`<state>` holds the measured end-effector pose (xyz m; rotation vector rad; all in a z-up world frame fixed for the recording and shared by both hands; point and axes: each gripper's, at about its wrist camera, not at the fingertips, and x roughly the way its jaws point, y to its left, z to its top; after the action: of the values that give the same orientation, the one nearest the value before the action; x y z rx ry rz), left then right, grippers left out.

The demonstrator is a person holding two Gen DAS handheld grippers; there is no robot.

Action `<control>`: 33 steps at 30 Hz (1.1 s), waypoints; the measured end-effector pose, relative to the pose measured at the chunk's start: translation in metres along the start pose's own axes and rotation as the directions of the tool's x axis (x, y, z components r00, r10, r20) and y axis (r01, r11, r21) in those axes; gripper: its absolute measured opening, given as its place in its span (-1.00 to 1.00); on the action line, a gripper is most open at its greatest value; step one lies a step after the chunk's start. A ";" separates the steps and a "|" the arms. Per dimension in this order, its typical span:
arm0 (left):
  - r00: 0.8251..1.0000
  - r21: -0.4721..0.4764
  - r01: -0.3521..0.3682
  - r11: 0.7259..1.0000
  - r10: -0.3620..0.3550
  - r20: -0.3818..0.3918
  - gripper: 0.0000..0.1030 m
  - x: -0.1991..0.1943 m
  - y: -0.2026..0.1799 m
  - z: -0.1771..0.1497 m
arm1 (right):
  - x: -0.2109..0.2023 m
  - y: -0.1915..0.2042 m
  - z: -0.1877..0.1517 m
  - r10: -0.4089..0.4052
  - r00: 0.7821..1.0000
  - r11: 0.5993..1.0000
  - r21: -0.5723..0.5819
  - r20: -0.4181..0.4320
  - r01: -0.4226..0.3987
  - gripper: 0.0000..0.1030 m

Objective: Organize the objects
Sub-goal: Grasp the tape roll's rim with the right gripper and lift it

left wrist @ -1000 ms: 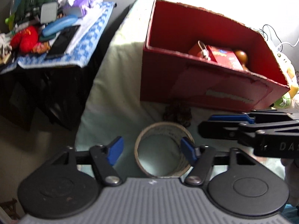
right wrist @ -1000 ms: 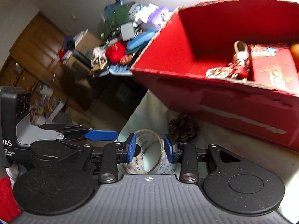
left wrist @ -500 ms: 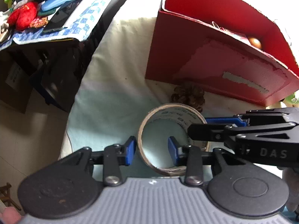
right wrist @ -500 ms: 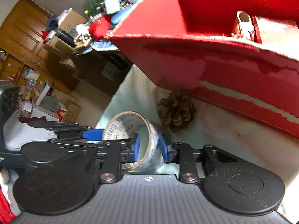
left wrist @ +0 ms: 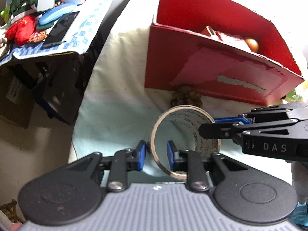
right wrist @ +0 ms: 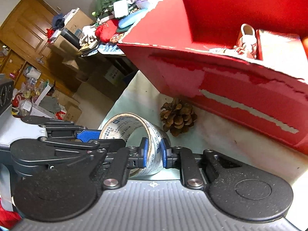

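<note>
Both tools are clamped on the same tape roll (left wrist: 184, 140), which stands on edge on the pale cloth (left wrist: 119, 104) covering the tabletop, just in front of the red box (left wrist: 211, 73).

Left tool (left wrist: 155, 155): jaws have just been closing and are now pinched on the roll's left wall, one blue pad outside, one inside the hole. Right tool (right wrist: 153, 152): same story, jaws have just been closing, pads now squeezed on the roll's right wall, printed tape showing between them. In the left wrist view the right tool comes in from the right edge, with its tips at the roll's right rim. In the right wrist view the left tool sits at the left, with its blue pad against the roll's left side.

Pine cone (right wrist: 178, 116) lies on the cloth between the roll and the box's near wall, just beside the roll; cannot tell if they touch. Box is open on top, front face scuffed with torn pale patches. Inside it: a small shoe-shaped ornament (right wrist: 247, 38), a red carton (right wrist: 277, 46), a brown round item (left wrist: 251, 44).

Far left, a side table with a blue checked cloth (left wrist: 86, 25) carries clutter, including a red plush (left wrist: 21, 28) and a dark phone (left wrist: 61, 28).
</note>
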<state>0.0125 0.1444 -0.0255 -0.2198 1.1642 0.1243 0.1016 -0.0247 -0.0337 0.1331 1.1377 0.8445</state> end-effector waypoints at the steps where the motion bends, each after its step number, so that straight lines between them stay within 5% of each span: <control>1: 1.000 0.004 0.004 1.000 -0.004 0.003 -0.55 -0.002 -0.003 0.000 | -0.003 0.000 -0.001 0.000 1.000 1.000 -0.003 0.005 0.000 -0.70; 14: 0.989 0.151 0.075 0.986 -0.094 0.117 -0.55 -0.041 -0.059 0.008 | -0.072 -0.025 -0.011 0.015 0.987 1.000 0.020 0.159 -0.019 -0.70; 25: 0.949 0.306 0.079 0.949 -0.165 0.269 -0.55 -0.080 -0.109 0.044 | -0.134 -0.048 -0.003 0.004 0.927 0.997 0.071 0.374 -0.033 -0.70; 33: 0.913 0.327 0.053 0.944 -0.179 0.368 -0.54 -0.088 -0.116 0.085 | -0.138 -0.061 0.025 -0.019 0.889 0.994 0.101 0.458 -0.031 -0.70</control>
<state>0.0784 0.0529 0.0999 0.0180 0.7510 -0.1199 0.1334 -0.1488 0.0494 0.4046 0.7325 0.7074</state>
